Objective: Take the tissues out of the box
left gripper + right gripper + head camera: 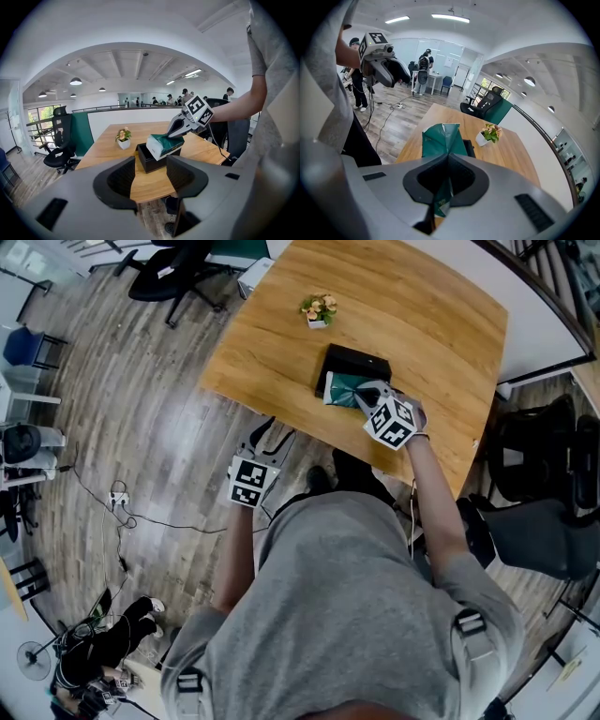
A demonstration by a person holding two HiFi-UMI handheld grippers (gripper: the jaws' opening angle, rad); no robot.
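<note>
My left claw (151,174) hangs off the near edge of the table (422,296), jaws apart and empty, well away from the work. The green tissue pack (343,390) tilts half out of the black box (362,363), lengthwise along it. My right claw (367,399) is pinched tight on its wrapper; I'd pull upward.

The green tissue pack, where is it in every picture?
Head view: tissue pack right of centre, at the near end of the black box.
Left gripper view: pack in the middle, tilted, rising from the box.
Right gripper view: pack at centre, pinched in the jaws.
Shared landmark: flower pot.
</note>
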